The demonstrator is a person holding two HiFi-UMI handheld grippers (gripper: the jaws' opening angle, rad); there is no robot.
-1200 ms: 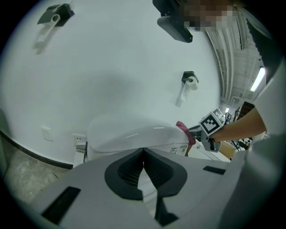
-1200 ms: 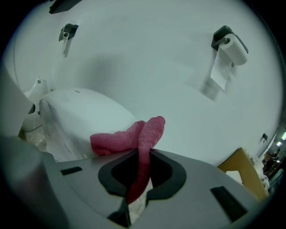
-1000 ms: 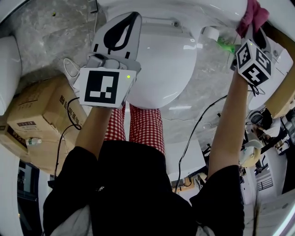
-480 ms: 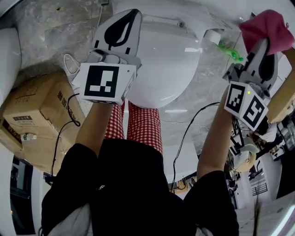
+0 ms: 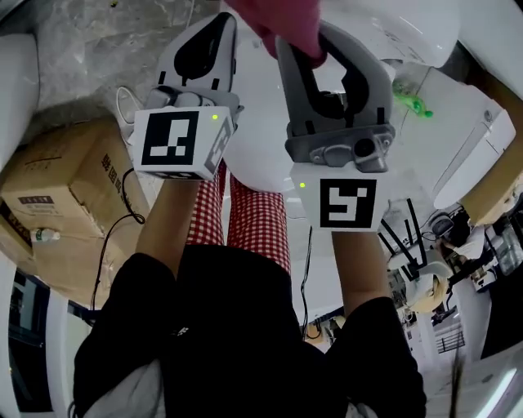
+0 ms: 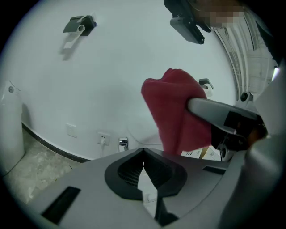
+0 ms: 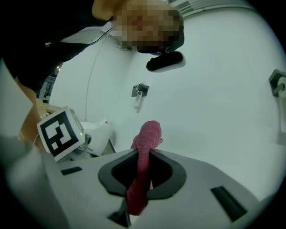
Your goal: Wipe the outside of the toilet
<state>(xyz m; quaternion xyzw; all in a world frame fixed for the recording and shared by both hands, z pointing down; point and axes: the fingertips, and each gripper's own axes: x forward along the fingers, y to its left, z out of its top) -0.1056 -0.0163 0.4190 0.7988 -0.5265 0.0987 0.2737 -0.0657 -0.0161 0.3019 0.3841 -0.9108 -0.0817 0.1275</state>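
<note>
The white toilet (image 5: 260,139) lies below me, its closed lid showing between my two grippers. My right gripper (image 5: 315,37) is raised over the lid and is shut on a pink cloth (image 5: 282,20), which bunches above its tips. In the right gripper view the cloth (image 7: 144,156) is pinched between the jaws and stands up past them. My left gripper (image 5: 222,20) is held just to the left, shut with nothing in it. The left gripper view shows its closed jaws (image 6: 143,152) and, close on the right, the cloth (image 6: 176,112).
Cardboard boxes (image 5: 57,196) with a cable (image 5: 114,237) over them stand at the left. A green spray bottle (image 5: 406,91) lies right of the toilet, beside a white unit (image 5: 474,155). Wall sockets (image 6: 103,137) and a wall fitting (image 6: 78,24) are ahead.
My right gripper has swung with the cloth from the right side by the tank to the middle, close beside the left gripper. The left gripper has barely moved.
</note>
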